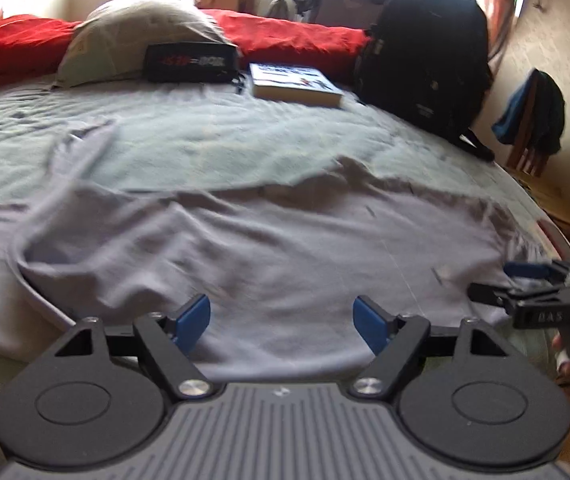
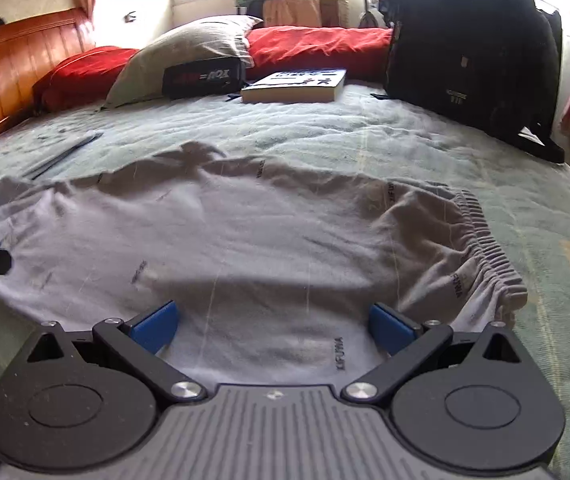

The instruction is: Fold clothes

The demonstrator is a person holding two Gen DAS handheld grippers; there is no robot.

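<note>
Fold not yet begun: grey garment (image 2: 245, 248) lies spread on bed (image 2: 325, 132). Left gripper (image 1: 281, 320) and right gripper (image 2: 275, 326) hover wide, empty. Next: grasp near hem.

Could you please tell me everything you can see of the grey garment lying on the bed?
The grey garment looks like soft knit cotton with small dark printed words scattered over it. A gathered elastic waistband is at its right end. It lies spread out but wrinkled on the pale green bedspread, near the front edge. Both grippers hover open above its near edge, not gripping it.
</note>
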